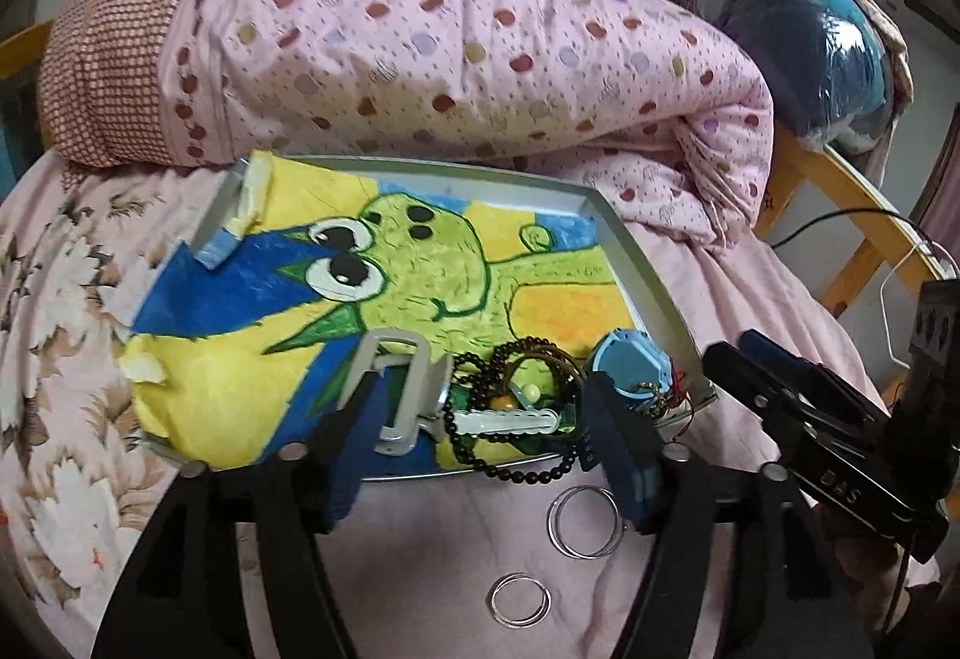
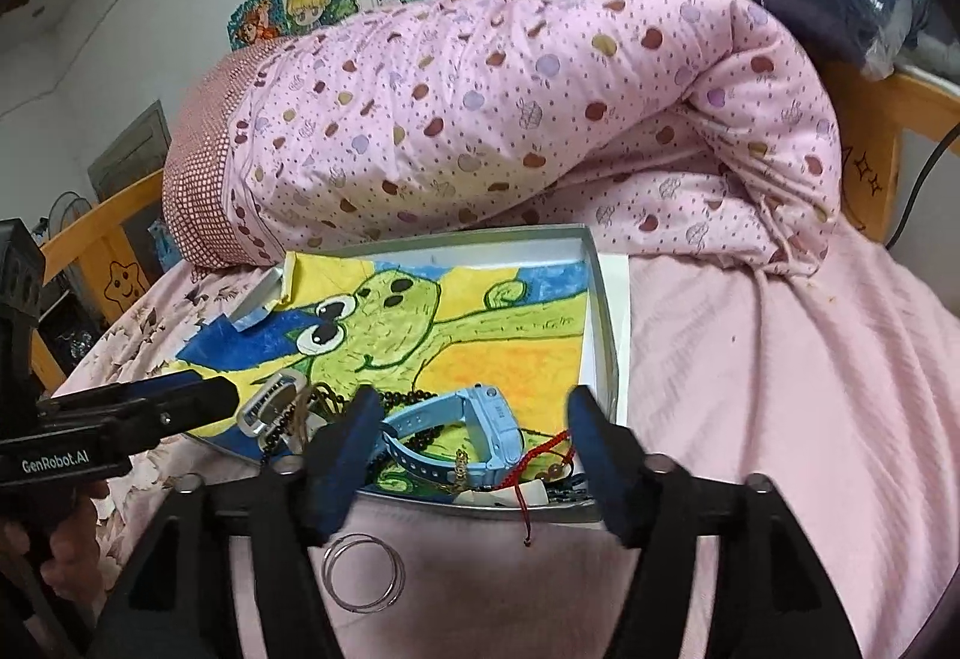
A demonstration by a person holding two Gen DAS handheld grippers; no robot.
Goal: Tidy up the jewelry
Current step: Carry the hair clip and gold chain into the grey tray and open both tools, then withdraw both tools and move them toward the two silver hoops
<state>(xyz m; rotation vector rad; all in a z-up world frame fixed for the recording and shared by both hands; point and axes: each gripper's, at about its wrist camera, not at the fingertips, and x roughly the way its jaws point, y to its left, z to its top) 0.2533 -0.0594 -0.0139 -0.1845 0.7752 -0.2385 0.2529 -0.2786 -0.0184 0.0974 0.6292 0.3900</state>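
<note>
Our left fingers stand apart over the beads; our right fingers gape around the blue watch. Jewelry crowds the tray's near corner, while silver rings lie loose on the bed, probably awaiting collection.
</note>
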